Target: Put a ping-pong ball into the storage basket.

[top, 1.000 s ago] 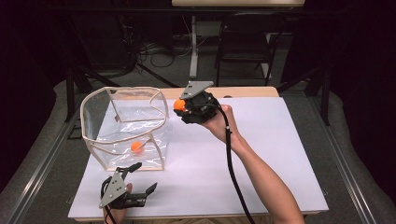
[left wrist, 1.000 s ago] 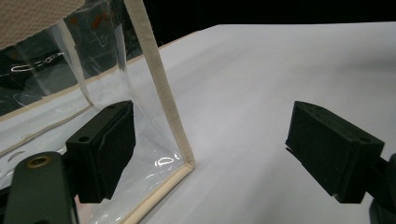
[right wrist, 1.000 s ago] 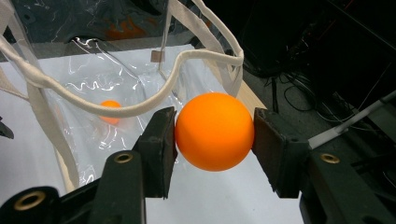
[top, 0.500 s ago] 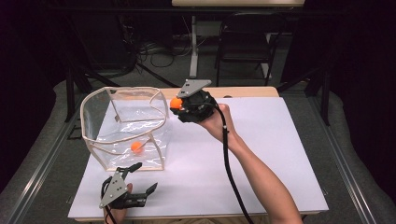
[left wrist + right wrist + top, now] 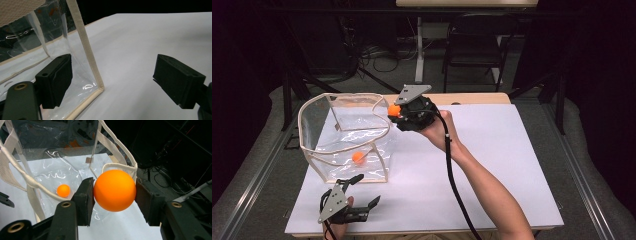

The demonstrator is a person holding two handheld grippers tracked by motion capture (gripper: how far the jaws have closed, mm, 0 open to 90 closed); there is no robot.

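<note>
An orange ball (image 5: 114, 190) is clamped in the right gripper (image 5: 398, 111) at the clear bag's (image 5: 344, 137) rim, probably for dropping beside a second ball (image 5: 358, 158) inside. The left gripper (image 5: 359, 192), jaws apart and empty, is held near the bag's corner on the counter (image 5: 492, 165).

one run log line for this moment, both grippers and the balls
right gripper: shut on orange ball, at bag rim | left gripper: open, by clear bag corner | second ball: in bag

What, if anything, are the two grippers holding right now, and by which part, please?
The right gripper pinches an orange ball across its middle, one of the fingers on each side. The left gripper is open and holds nothing.
</note>
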